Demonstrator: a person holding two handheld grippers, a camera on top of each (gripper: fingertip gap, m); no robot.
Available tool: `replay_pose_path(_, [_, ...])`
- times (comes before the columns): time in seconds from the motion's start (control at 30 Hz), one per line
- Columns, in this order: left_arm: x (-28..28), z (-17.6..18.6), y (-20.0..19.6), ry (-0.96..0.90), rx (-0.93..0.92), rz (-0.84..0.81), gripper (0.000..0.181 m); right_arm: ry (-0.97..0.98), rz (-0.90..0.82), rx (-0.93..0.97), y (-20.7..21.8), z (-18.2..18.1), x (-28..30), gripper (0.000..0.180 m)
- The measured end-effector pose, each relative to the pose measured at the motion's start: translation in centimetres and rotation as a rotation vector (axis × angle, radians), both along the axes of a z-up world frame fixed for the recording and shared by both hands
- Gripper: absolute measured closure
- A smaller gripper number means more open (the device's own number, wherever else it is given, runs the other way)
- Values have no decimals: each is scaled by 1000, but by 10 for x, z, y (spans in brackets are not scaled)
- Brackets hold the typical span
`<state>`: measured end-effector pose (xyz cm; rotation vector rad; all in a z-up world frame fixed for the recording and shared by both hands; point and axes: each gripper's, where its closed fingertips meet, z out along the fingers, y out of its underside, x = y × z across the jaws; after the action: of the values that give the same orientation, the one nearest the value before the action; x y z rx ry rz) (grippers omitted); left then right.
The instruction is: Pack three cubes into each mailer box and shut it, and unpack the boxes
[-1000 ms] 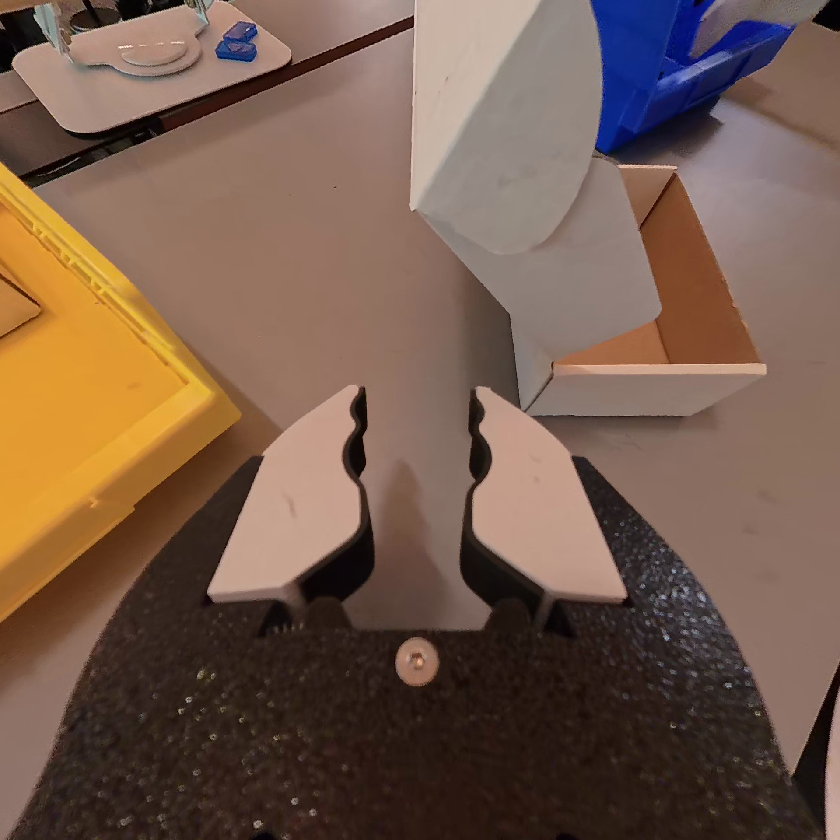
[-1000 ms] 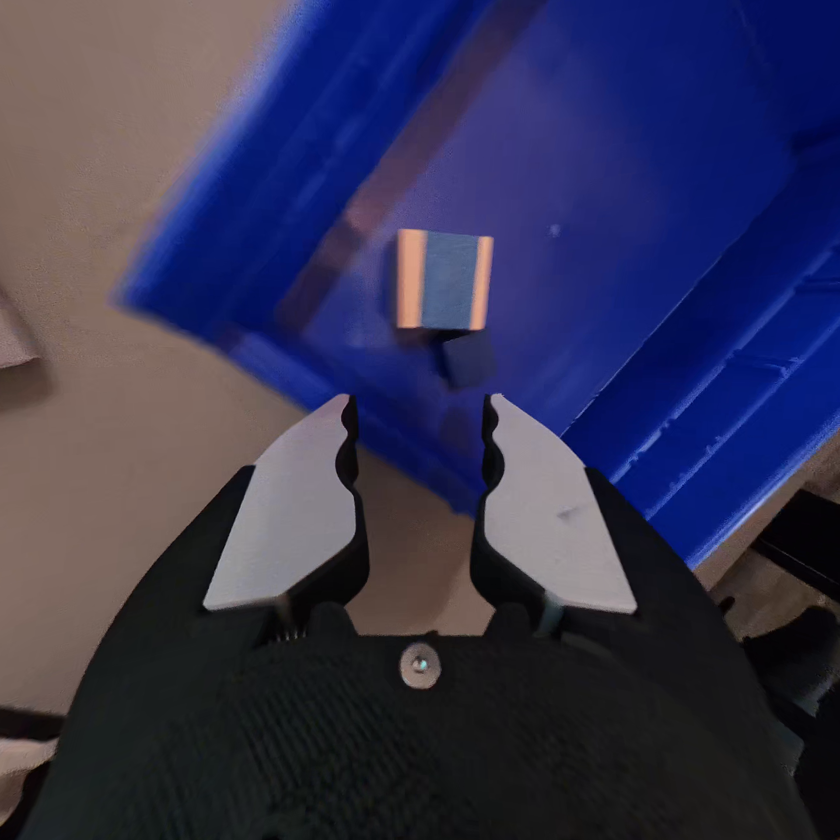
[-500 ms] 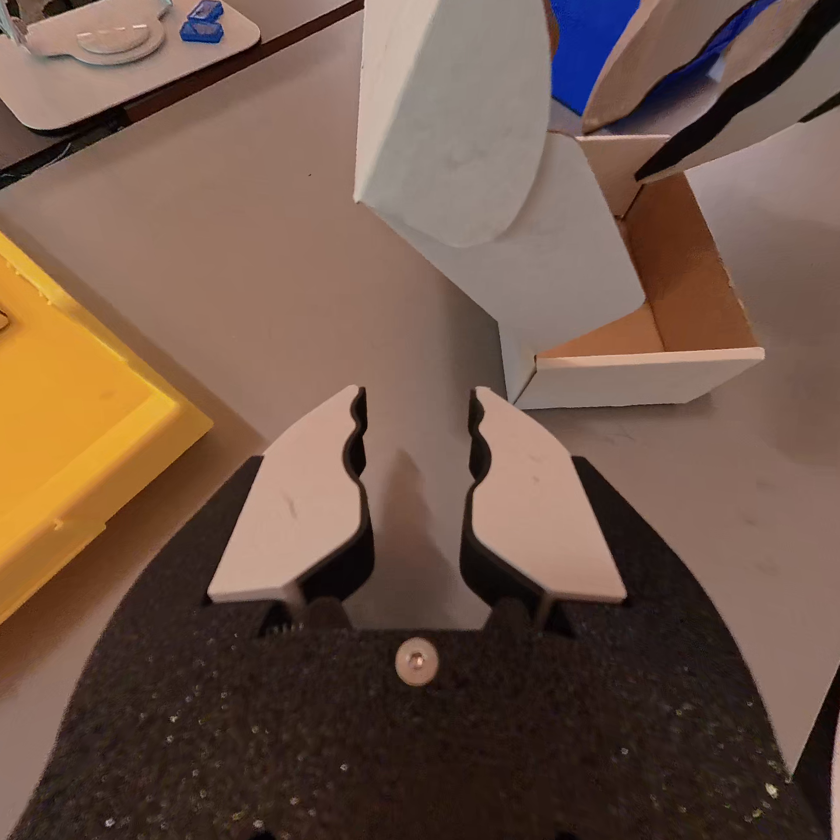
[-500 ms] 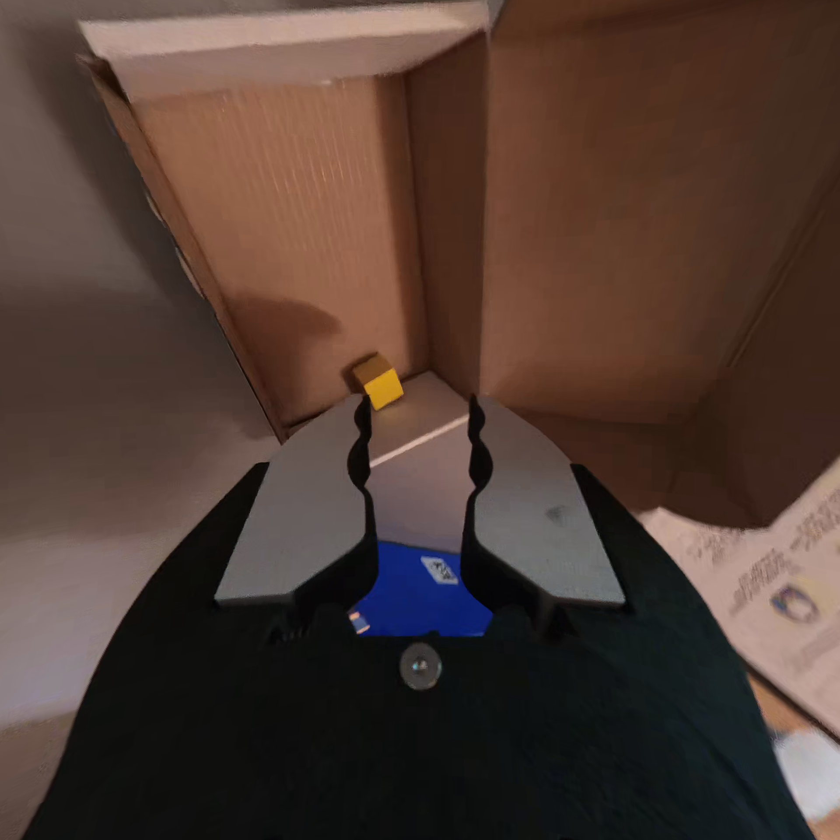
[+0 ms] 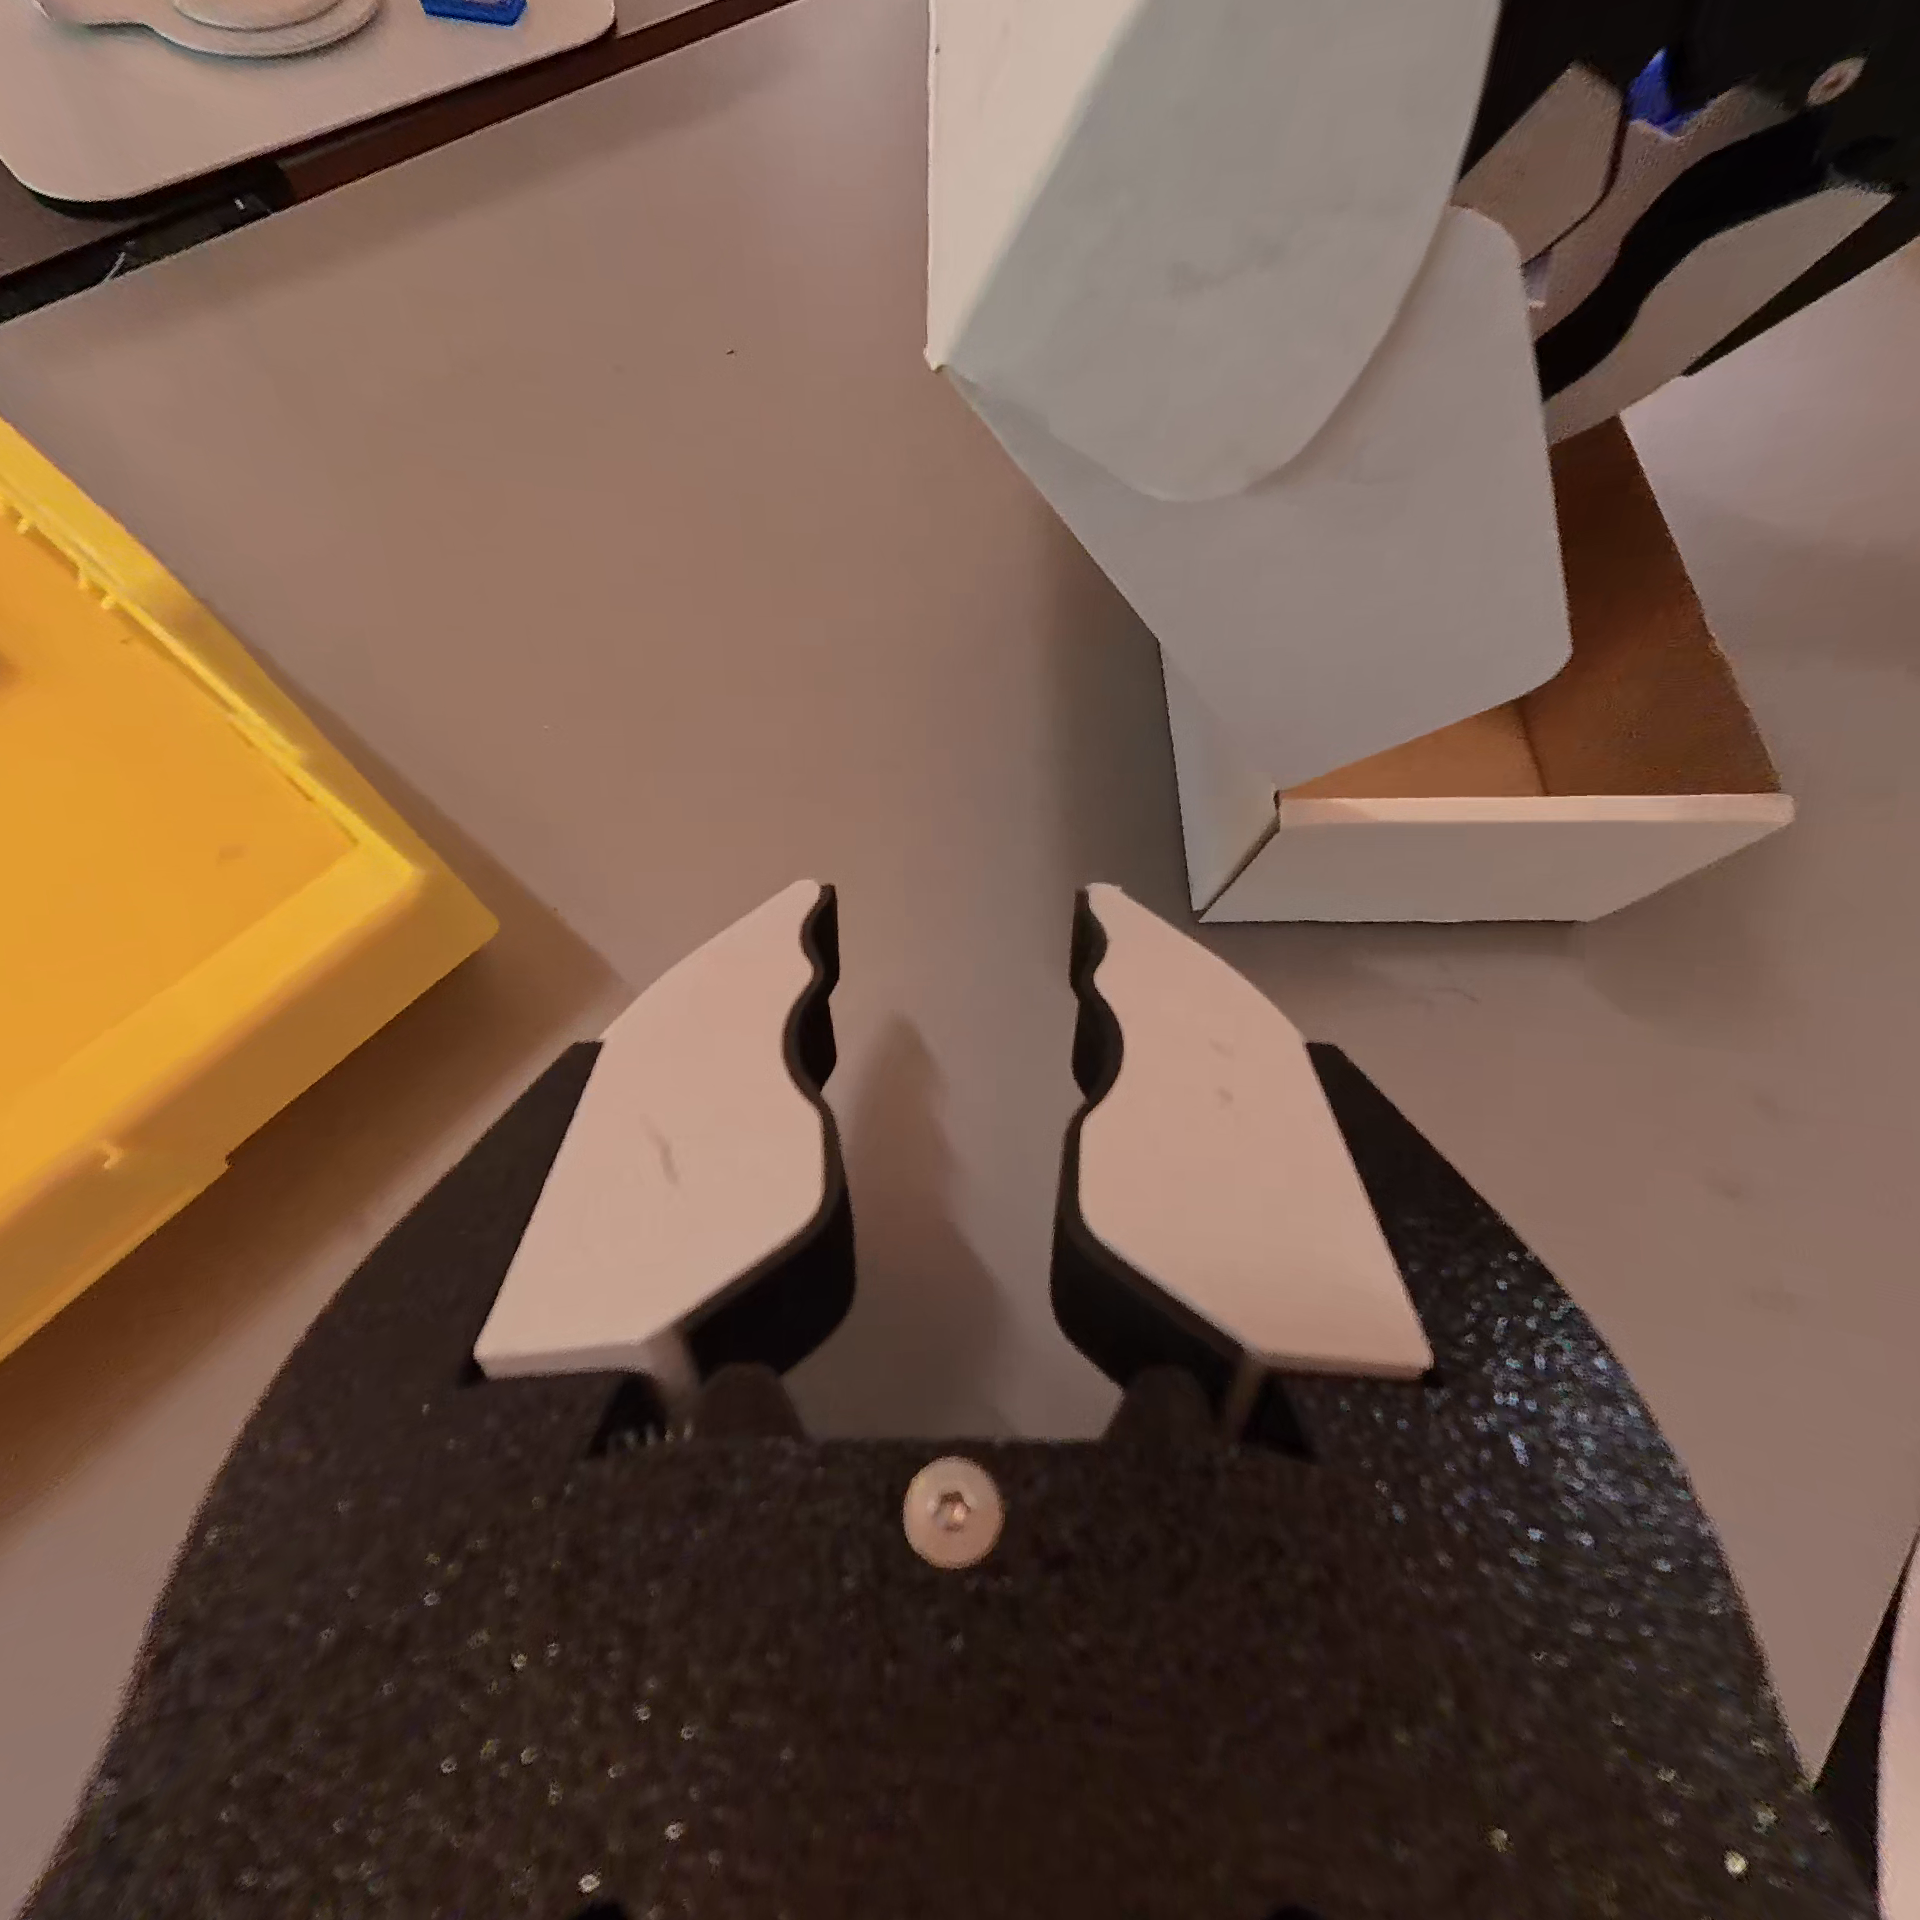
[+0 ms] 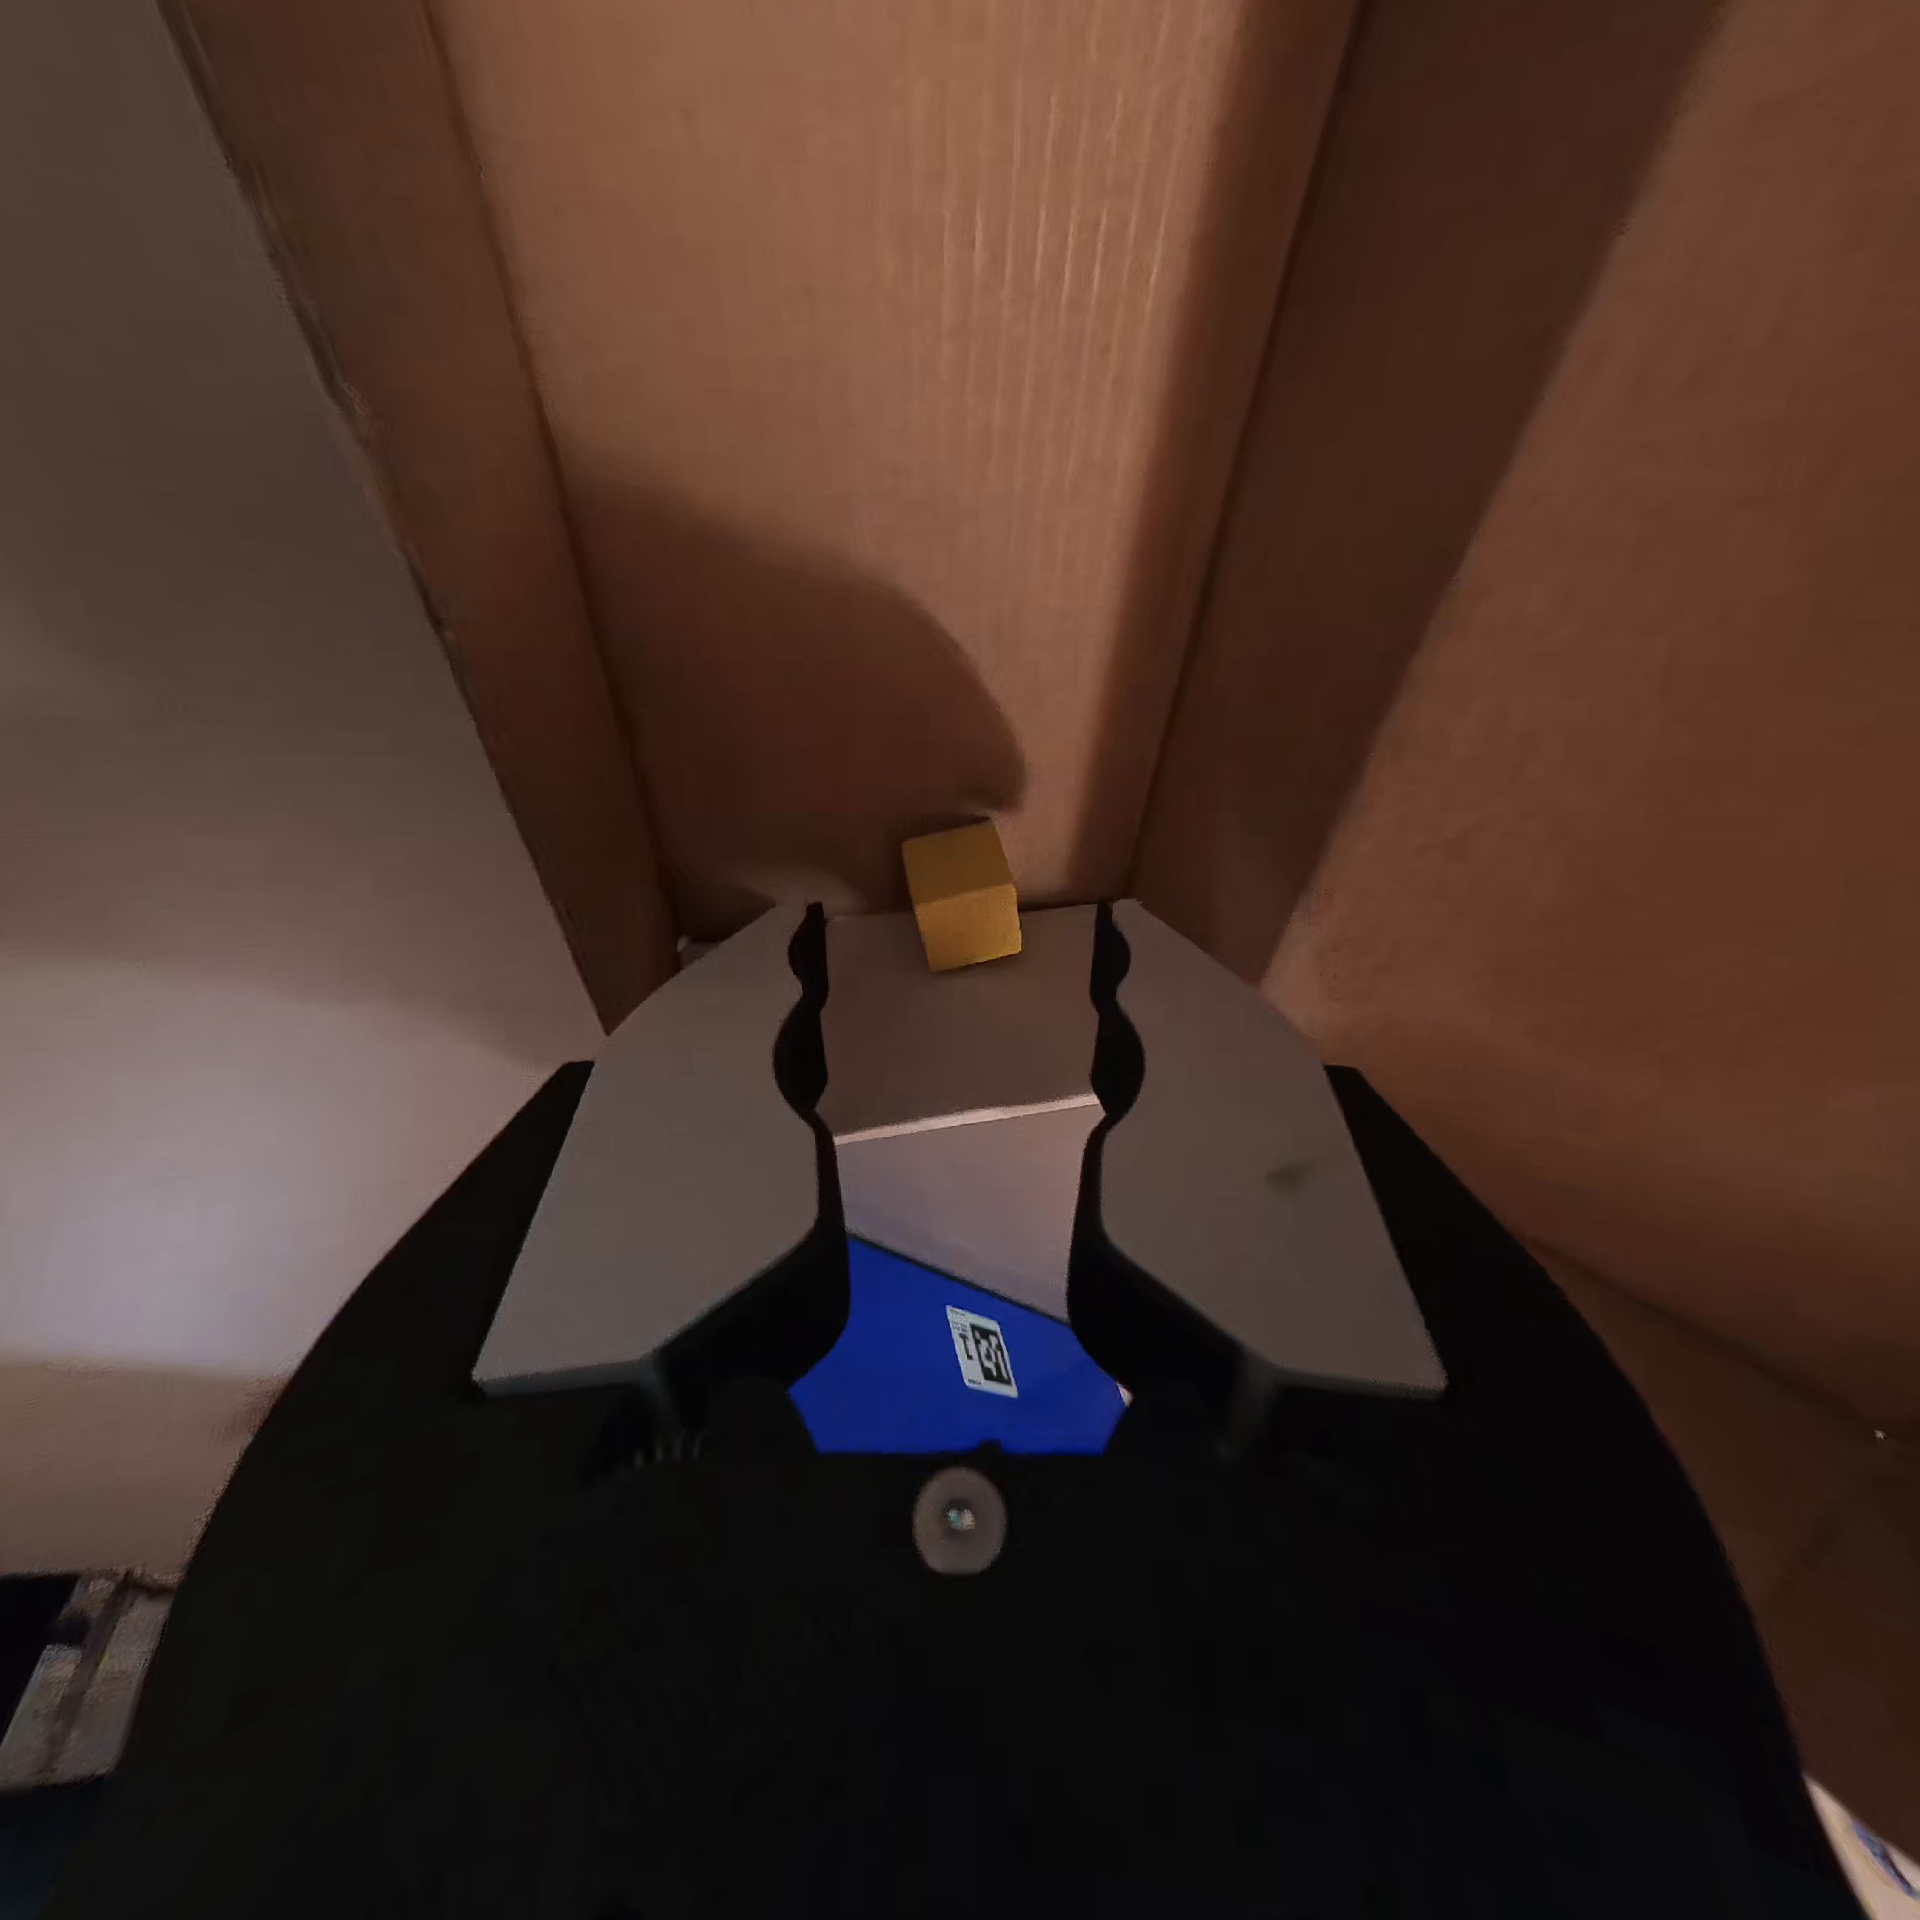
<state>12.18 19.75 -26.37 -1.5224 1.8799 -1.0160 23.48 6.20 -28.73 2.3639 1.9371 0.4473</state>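
Observation:
A white mailer box [image 5: 1455, 852] with a brown inside stands open on the grey table, its lid [image 5: 1195, 239] raised. My left gripper [image 5: 951, 914] is open and empty, low over the table just left of the box's front corner. My right gripper [image 6: 956, 914] is open and empty, reaching over the box's near wall; it also shows in the left wrist view [image 5: 1621, 177] above the far end of the box. A yellow cube [image 6: 961, 894] lies on the box floor [image 6: 883, 416] against the near wall, just past my right fingertips.
A yellow bin [image 5: 156, 935] sits at the left of the table. A blue bin [image 6: 935, 1371] shows between my right fingers, behind the box wall. A pale tray [image 5: 260, 94] with small blue parts lies on the far table. Left tips to right tips: about 20 cm.
My right gripper has swung from over the blue bin to the open mailer box and moved closer to the yellow cube. My left gripper has shifted slightly left; the box looks nearer.

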Motion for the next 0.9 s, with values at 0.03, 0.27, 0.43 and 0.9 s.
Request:
replay_pose_path(0.03, [0,0,0,0,-3,0,139,-21,0,-13,1,-2,3,131])
replay_pose_path(0.27, [-1,0,1,2,-6,0,139,-81,31,-75,0,-14,8,133])
replay_pose_path(0.43, [-1,-2,1,9,-10,-2,139,-138,18,-87,-3,-15,19,137])
replay_pose_path(0.9, [0,0,-7,9,12,-27,139,-261,54,-14,-5,-4,21,157])
